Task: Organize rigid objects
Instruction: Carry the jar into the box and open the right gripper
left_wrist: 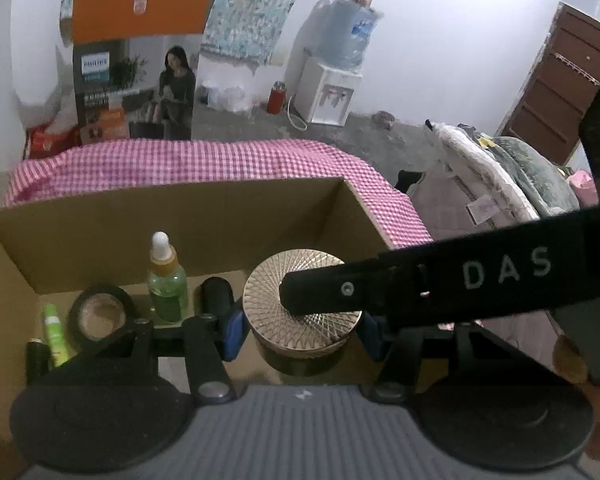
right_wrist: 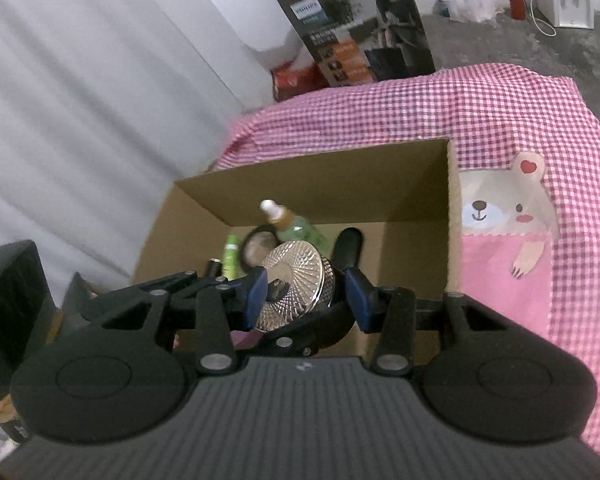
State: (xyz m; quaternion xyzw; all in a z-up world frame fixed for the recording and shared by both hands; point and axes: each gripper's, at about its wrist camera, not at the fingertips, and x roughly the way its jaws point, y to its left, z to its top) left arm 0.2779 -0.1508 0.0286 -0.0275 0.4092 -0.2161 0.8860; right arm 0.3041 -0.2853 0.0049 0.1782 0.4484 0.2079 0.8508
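Gold-lid jar (left_wrist: 304,312) btwn clenched left gripper (left_wrist: 302,330) pads, over cardboard box (left_wrist: 180,216); right gripper (right_wrist: 306,300) jaws spread.

I am looking along my left gripper (left_wrist: 302,330), whose blue pads are sitting on either side of a round jar with a ribbed gold lid (left_wrist: 300,306), inside the cardboard box (left_wrist: 172,220); whether they are pressing the jar I cannot tell. The right gripper's black finger (left_wrist: 332,290) is lying across the lid from the right. Further left in the box, a green dropper bottle (left_wrist: 167,280) is standing upright beside a roll of black tape (left_wrist: 100,312), a small green tube (left_wrist: 55,334) and a black cylinder (left_wrist: 217,294), and the box is sitting on a pink checked cloth (left_wrist: 188,160).
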